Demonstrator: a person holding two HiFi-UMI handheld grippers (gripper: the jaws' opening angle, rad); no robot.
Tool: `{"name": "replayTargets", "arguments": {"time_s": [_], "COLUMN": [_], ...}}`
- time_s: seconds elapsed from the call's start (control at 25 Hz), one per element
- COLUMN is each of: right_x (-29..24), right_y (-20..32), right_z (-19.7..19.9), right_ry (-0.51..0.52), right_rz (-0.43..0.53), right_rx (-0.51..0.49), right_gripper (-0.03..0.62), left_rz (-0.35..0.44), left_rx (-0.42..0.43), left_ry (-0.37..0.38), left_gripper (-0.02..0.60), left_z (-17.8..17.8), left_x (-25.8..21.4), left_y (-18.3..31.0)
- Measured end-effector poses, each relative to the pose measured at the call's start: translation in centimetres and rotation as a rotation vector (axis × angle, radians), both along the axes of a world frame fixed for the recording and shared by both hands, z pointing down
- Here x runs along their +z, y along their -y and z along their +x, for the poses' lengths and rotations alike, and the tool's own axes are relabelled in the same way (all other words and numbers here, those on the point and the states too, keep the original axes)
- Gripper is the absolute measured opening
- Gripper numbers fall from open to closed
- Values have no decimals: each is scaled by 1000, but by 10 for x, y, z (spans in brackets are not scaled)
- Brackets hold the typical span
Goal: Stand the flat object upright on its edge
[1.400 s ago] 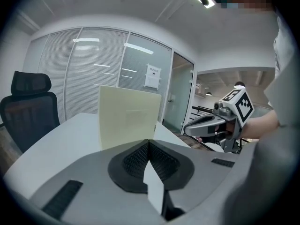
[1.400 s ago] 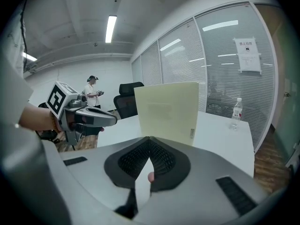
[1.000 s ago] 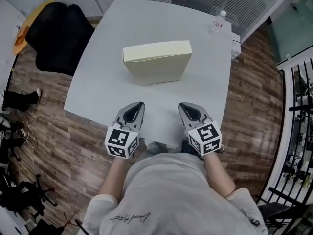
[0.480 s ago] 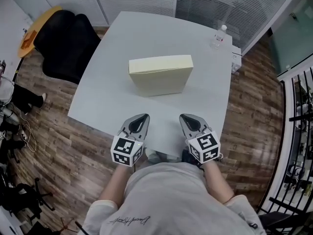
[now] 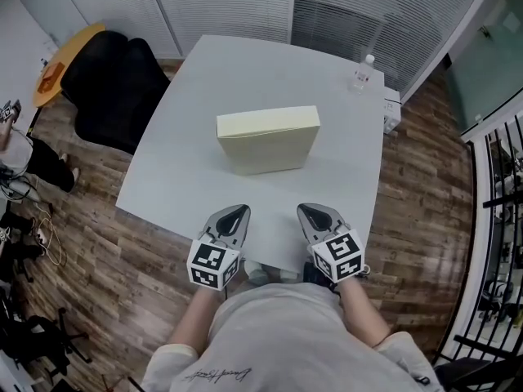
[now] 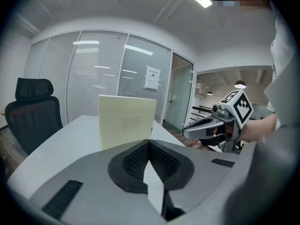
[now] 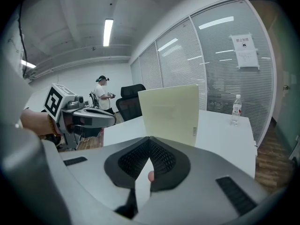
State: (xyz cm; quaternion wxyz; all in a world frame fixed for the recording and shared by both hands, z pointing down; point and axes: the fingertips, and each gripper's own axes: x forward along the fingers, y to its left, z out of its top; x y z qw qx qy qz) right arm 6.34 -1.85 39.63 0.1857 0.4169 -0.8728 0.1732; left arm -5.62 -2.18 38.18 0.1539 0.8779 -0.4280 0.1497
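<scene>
On table (image 5: 193, 182), box (image 5: 268, 140) upright, crosswise

I find no word or number that I can read. A notice (image 7: 246, 50) hangs on the glass wall (image 7: 215, 74); it has a red heading and dark lines below, but the letters are too small. The bottle (image 7: 236, 108) carries a label, also too small. The print (image 5: 214, 374) on my shirt (image 5: 278, 333) is a slanted script that I cannot make out. The cube (image 5: 211, 265) of my left gripper (image 5: 236, 211) and the one of my right gripper (image 5: 308, 211) show only black-and-white square markers, no letters.
</scene>
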Motion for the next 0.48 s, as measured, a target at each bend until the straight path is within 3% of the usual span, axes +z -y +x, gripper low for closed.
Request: {"name": "replayTargets", "arguments": {"time_s": [0.48], "right_x": [1], "right_y": [-13], "right_z": [3], "right_ry": [7], "right_rz": [-6], "right_rx": [2], "right_gripper": [25], "left_rz": [5], "left_rx": [0], "left_ry": [-13], "left_gripper": [12], "left_z": [8], "left_x": [-1], "left_y": [-11]}}
